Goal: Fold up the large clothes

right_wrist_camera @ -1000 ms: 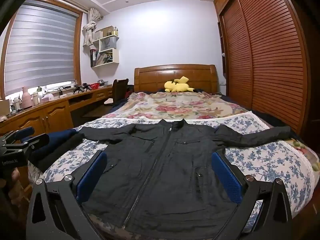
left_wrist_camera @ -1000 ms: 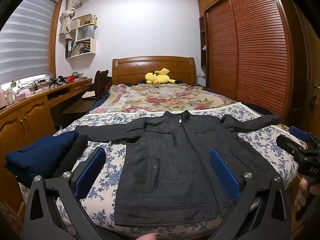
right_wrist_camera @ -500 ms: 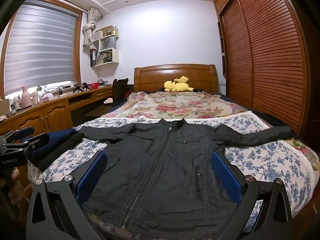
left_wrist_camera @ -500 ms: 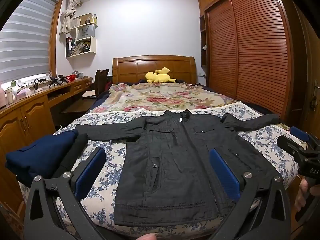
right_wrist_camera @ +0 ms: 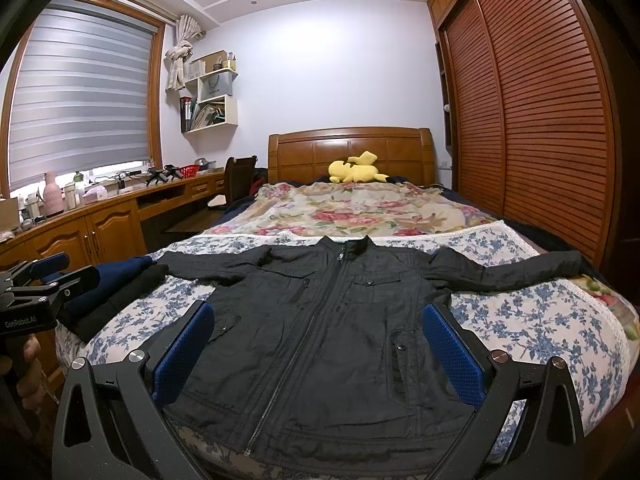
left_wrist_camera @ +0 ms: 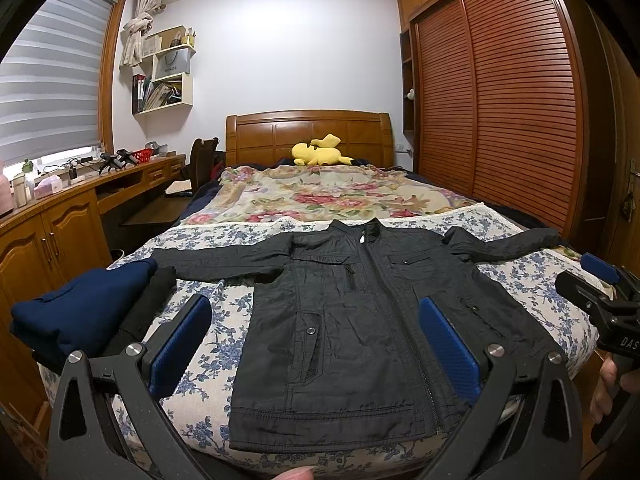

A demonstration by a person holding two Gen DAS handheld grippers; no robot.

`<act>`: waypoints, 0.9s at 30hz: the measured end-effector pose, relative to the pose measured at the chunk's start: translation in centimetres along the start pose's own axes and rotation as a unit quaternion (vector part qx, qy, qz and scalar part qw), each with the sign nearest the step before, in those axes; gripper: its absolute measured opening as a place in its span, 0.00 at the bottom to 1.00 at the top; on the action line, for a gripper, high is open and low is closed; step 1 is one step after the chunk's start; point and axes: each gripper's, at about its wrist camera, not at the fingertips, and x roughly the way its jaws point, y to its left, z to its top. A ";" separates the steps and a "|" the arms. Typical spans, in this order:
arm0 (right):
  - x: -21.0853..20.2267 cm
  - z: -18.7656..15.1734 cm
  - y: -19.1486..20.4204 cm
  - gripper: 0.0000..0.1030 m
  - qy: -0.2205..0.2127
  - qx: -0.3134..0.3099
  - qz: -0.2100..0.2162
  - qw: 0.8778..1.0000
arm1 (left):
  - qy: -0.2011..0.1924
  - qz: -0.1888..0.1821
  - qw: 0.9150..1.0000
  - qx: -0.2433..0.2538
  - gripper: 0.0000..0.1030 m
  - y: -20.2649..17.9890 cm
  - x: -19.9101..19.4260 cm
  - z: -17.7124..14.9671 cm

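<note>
A dark grey zip jacket [left_wrist_camera: 356,320] [right_wrist_camera: 328,328] lies flat and face up on the foot of the bed, zipped, with both sleeves spread out sideways. My left gripper [left_wrist_camera: 314,338] hovers open in front of the hem, left of the zip, holding nothing. My right gripper [right_wrist_camera: 316,346] hovers open over the lower front near the zip, also empty. Each gripper shows at the edge of the other's view, the right one [left_wrist_camera: 600,284] and the left one [right_wrist_camera: 52,276], both held by hands.
A folded navy garment [left_wrist_camera: 80,312] and a black one [left_wrist_camera: 144,304] lie on the bed's left corner beside the left sleeve. Blue floral sheet [left_wrist_camera: 200,340] covers the foot; a flowered blanket [left_wrist_camera: 328,196] and yellow plush [left_wrist_camera: 320,150] lie farther back. Wooden desk left, slatted wardrobe right.
Both grippers have stayed almost still; the views shift only slightly. The jacket has not moved.
</note>
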 end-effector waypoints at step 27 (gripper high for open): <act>0.1 -0.2 0.1 1.00 0.001 0.001 0.003 1.000 | 0.002 0.000 1.000 0.000 1.00 0.0 0.3 0.0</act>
